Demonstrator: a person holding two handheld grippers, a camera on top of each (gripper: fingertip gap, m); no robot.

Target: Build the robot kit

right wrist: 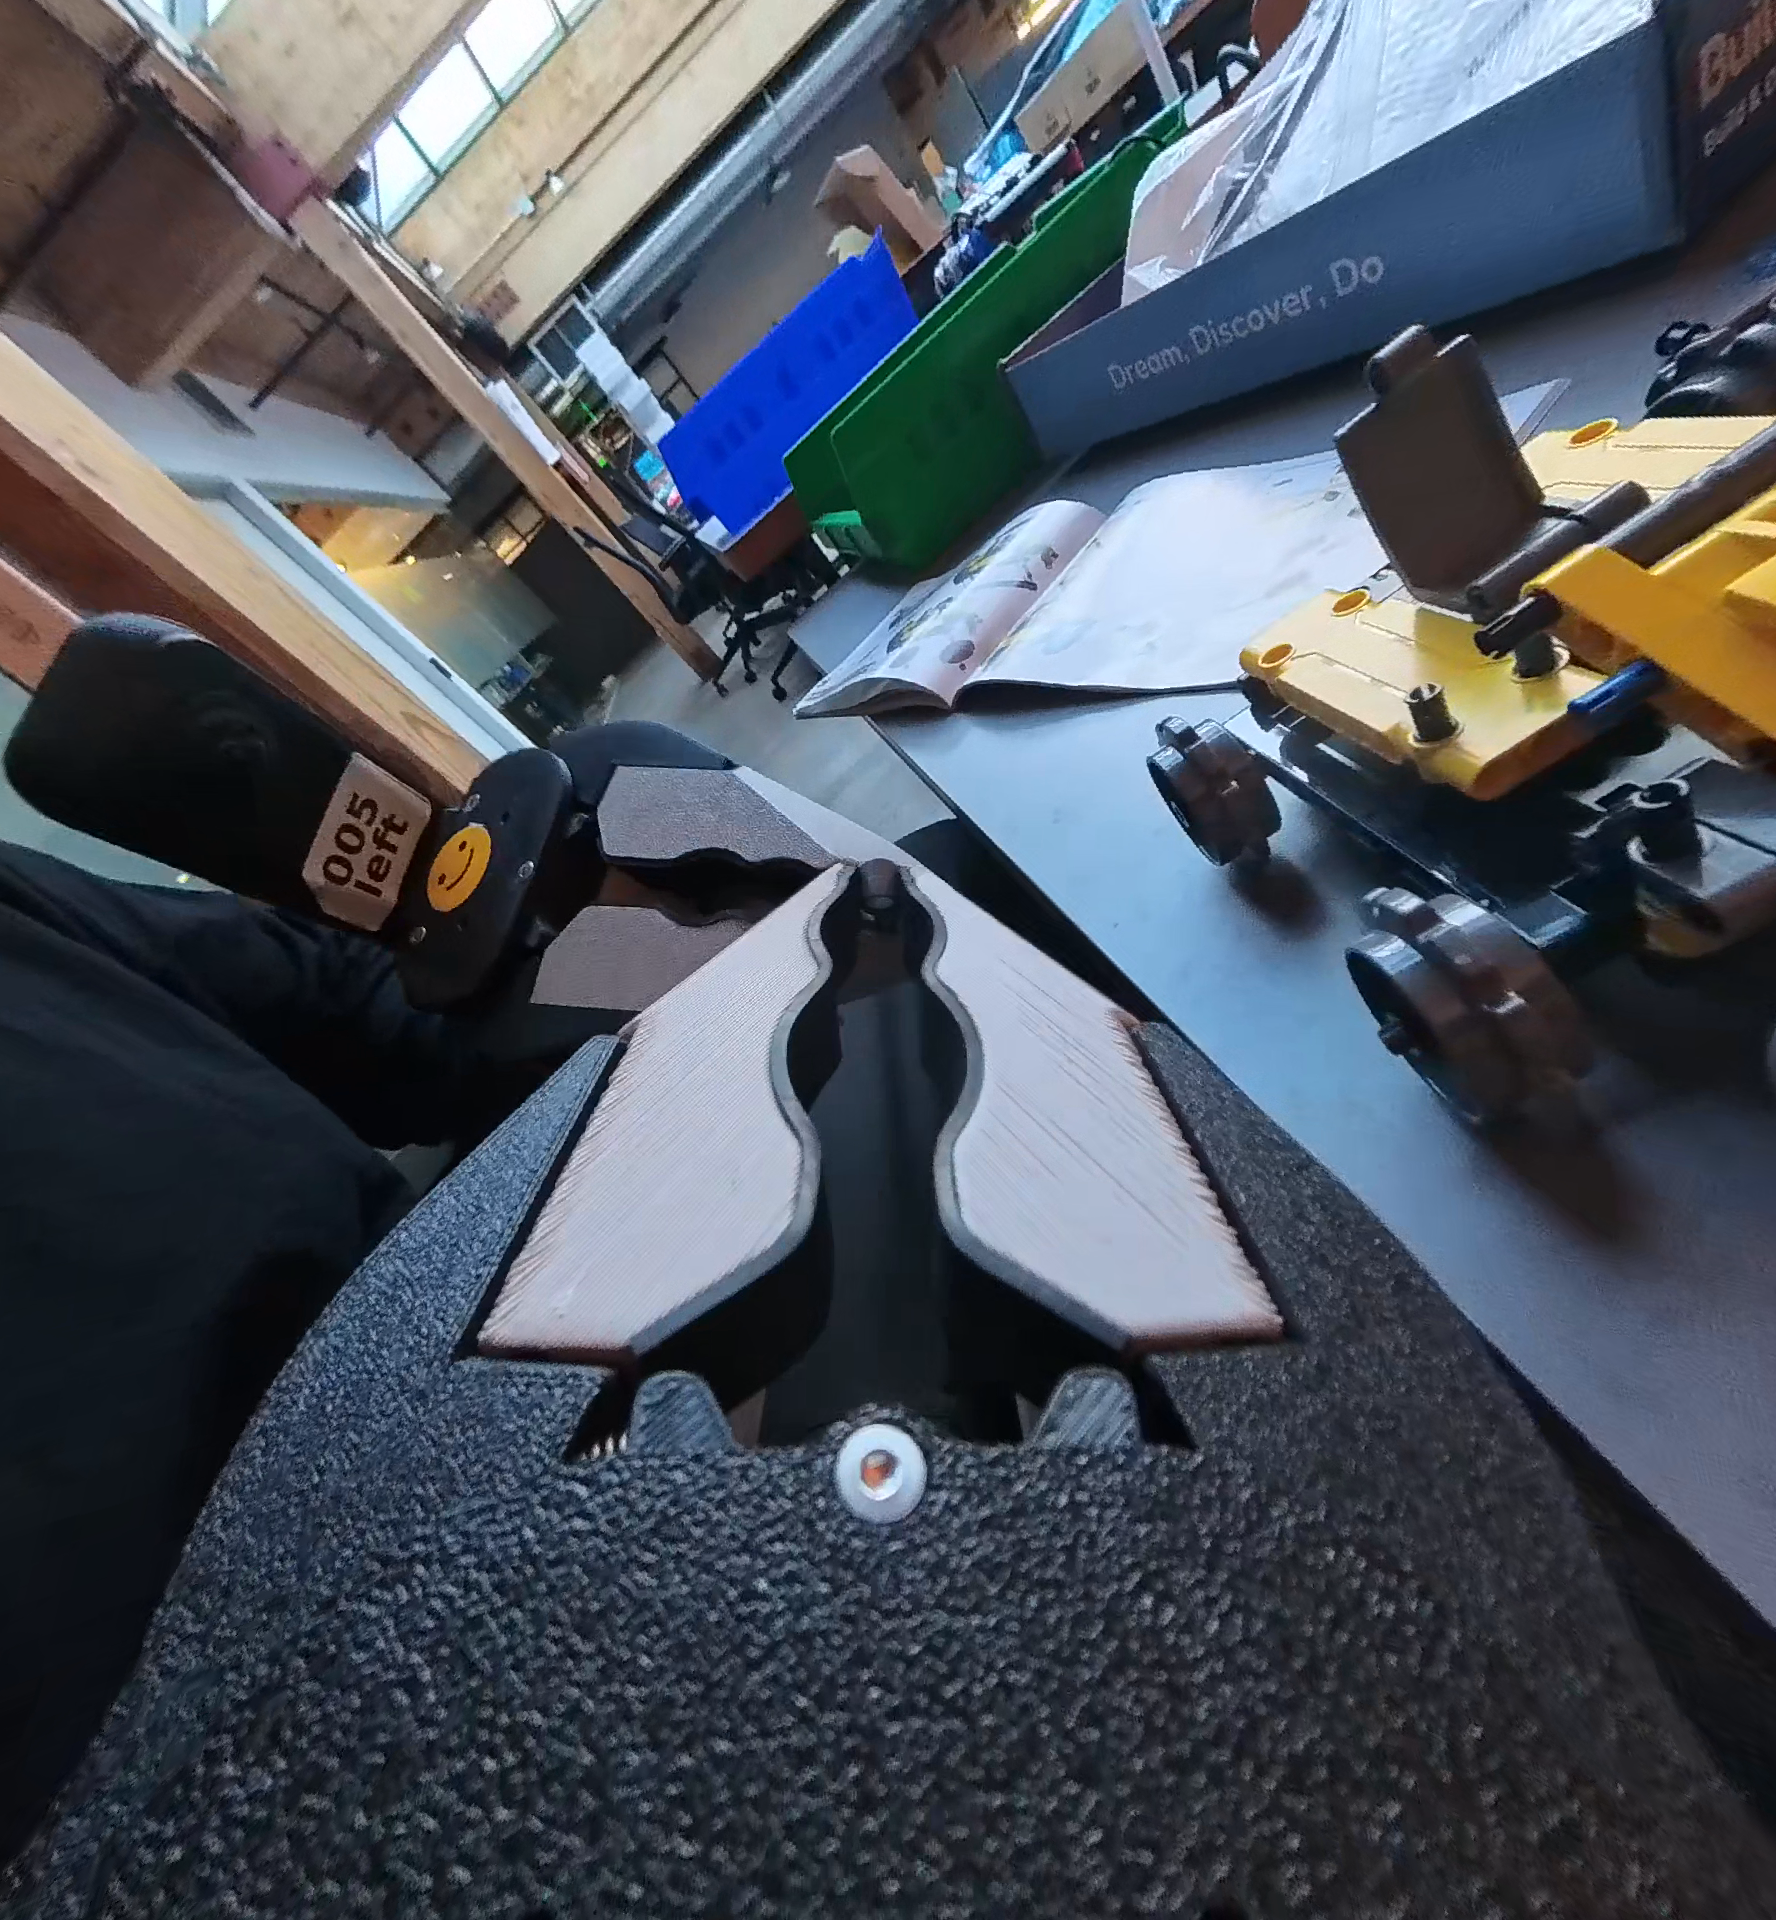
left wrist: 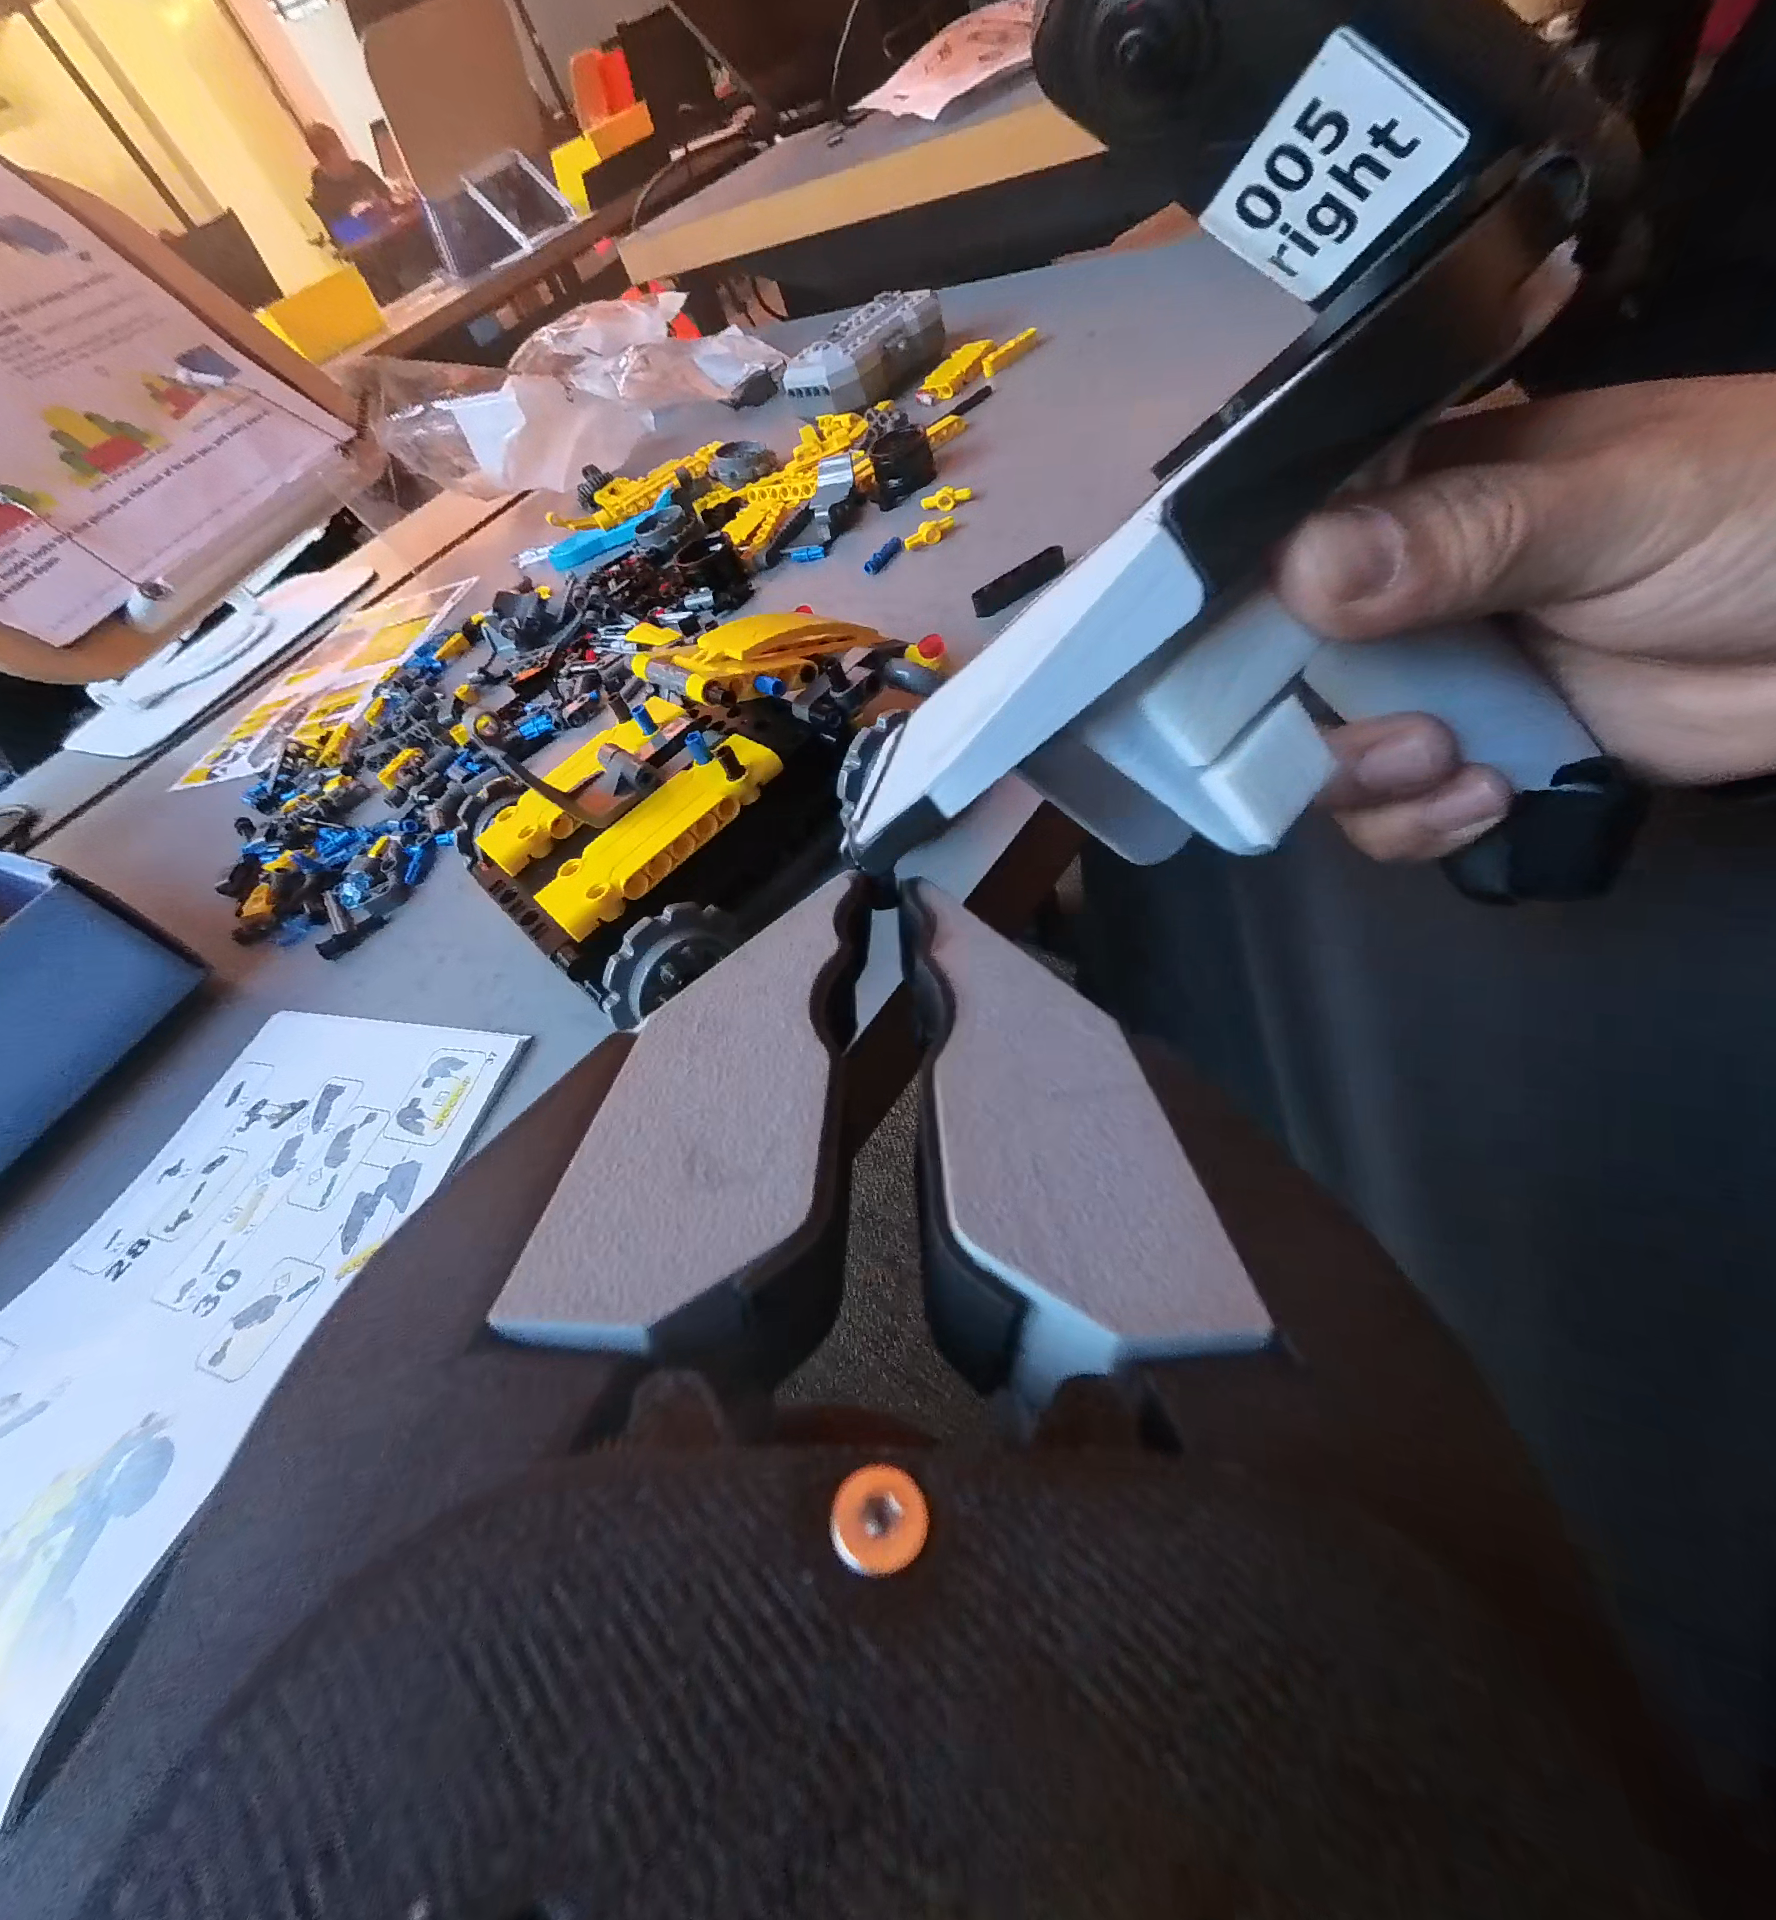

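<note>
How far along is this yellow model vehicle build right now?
Done: the yellow model vehicle has its chassis, seat and wheels on. In hand: the right claw pinches a small black pin, tip to tip with the left claw; whether that one grips it too is unclear. Left: many loose parts lie on the table beside the open instruction booklet.

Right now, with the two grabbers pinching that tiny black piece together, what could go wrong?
1. The small black peg sits only at the fingertips of the right gripper and left gripper, off the grey table's edge; it could slip and fall.
2. The yellow and black toy vehicle stands near that edge, so a swing might knock it.
</note>
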